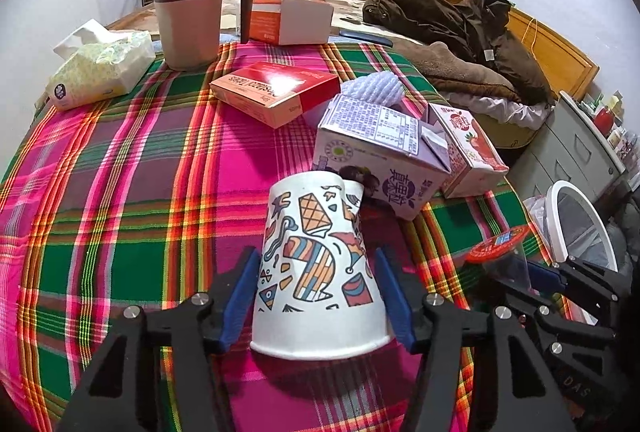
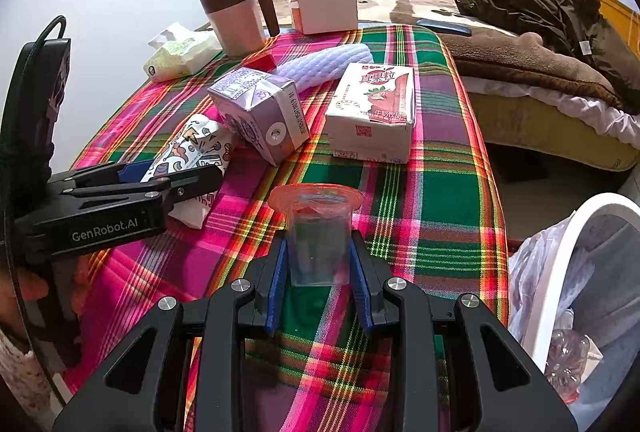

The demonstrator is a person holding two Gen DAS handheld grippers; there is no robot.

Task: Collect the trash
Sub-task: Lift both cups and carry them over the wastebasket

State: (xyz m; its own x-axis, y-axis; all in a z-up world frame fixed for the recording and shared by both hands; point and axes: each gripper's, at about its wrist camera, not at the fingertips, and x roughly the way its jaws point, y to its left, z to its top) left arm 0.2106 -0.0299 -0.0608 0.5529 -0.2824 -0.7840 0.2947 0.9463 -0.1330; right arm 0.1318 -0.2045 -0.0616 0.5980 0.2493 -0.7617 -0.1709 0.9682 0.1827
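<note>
Plaid-covered bench (image 2: 440,216) is being cleared: paper cup (image 1: 316,264) is being pinched by left claw (image 1: 320,296), clear jelly cup (image 2: 318,236) by right claw (image 2: 320,280), with crushing risked under excess squeeze.

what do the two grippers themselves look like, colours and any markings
Both are matte black plastic linkage frames with triangular cut-outs and silver pivot bolts, each with two blue finger pads. The left gripper carries white "GenRobot.AI" lettering on its side and a black cable looped above its body. The right gripper matches in build.
</note>
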